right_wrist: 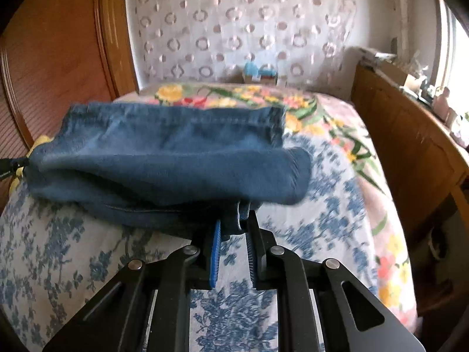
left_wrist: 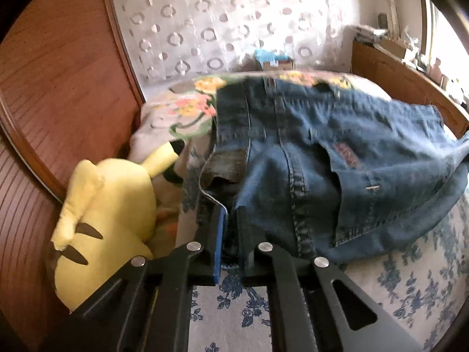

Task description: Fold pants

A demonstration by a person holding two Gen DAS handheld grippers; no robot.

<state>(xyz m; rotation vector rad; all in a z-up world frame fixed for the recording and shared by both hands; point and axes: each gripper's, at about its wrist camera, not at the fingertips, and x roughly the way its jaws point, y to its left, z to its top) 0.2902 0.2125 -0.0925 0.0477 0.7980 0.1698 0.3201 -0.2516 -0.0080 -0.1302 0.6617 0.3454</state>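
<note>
We clamp the jeans (left_wrist: 307, 158) in both grippers: our left gripper (left_wrist: 231, 220) pinches denim near the waistband, our right gripper (right_wrist: 234, 228) bites a bunched fold of a leg. The jeans lie doubled over on the bed (right_wrist: 322, 205), atop its blue-flowered cover. A yellow plush toy (left_wrist: 108, 220) sits left of the jeans, against the wooden headboard (left_wrist: 58, 88).

Dark blue denim pants (left_wrist: 322, 158); white bedspread (right_wrist: 307, 226) with blue flowers; yellow plush toy (left_wrist: 114, 214).
</note>
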